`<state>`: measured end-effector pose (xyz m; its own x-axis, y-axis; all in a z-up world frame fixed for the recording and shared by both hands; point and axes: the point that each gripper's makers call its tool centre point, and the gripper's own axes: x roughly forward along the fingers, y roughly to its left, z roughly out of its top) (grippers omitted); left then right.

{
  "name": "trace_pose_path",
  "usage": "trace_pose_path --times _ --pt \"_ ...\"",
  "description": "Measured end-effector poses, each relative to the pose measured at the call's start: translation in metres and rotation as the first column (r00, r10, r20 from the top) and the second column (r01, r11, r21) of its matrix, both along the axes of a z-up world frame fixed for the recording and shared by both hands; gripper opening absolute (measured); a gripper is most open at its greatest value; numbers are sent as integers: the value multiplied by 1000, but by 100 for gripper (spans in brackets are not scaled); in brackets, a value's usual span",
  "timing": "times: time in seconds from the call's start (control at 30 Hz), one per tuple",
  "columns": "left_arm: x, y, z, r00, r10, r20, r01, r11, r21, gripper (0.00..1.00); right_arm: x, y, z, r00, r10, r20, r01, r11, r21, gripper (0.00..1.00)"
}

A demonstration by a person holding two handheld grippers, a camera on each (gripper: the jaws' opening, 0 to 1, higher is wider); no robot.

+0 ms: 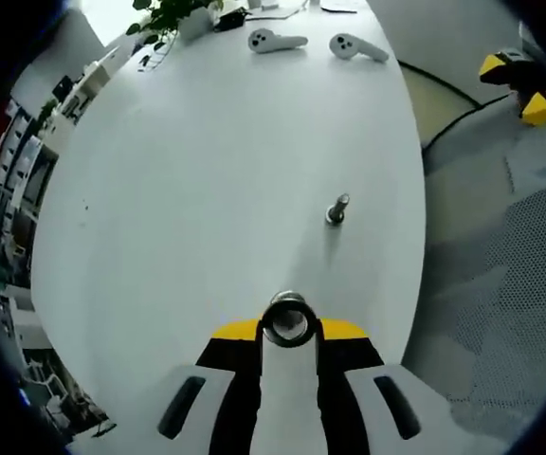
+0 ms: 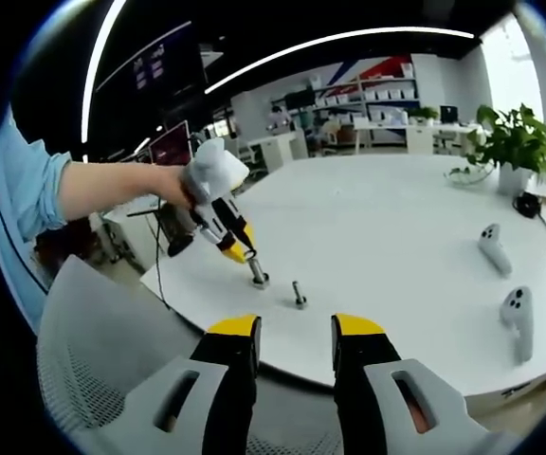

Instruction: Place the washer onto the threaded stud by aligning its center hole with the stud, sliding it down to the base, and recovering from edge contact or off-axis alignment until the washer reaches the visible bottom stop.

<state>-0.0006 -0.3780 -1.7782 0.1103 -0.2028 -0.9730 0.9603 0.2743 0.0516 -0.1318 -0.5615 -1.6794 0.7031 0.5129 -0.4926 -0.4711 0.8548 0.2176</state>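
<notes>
A metal washer point(image 1: 287, 305) is pinched at the yellow tips of my left gripper point(image 1: 288, 334), which is shut on it. The threaded stud point(image 1: 336, 209) stands upright on the white table point(image 1: 207, 190), ahead and slightly right of the washer, with a clear gap between them. In the right gripper view a person's hand holds the left gripper point(image 2: 245, 254), and the washer point(image 2: 259, 279) hangs low over the table just left of the stud point(image 2: 299, 296). My right gripper point(image 2: 295, 341) stands open with nothing between its fingers, off the table's near edge.
Two white controllers point(image 1: 275, 41) point(image 1: 356, 46) lie at the table's far end beside a potted plant point(image 1: 173, 14). A mesh chair back point(image 2: 93, 360) sits below the table edge. A yellow-and-black object point(image 1: 524, 85) rests on the floor.
</notes>
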Motion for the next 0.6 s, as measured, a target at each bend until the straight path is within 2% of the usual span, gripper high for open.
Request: trace_pose_path --times 0.13,0.33,0.6 --pt "0 -3 -7 1000 -12 -7 12 1000 16 19 -1 1 -1 1000 7 -7 -7 1000 -6 32" --pt "2 -4 -5 1000 -11 -9 12 1000 18 19 0 1 -1 1000 9 -7 -9 1000 -5 32" --pt "3 5 -9 1000 -22 -6 22 998 57 19 0 1 0 1000 10 -2 -10 1000 -2 32"
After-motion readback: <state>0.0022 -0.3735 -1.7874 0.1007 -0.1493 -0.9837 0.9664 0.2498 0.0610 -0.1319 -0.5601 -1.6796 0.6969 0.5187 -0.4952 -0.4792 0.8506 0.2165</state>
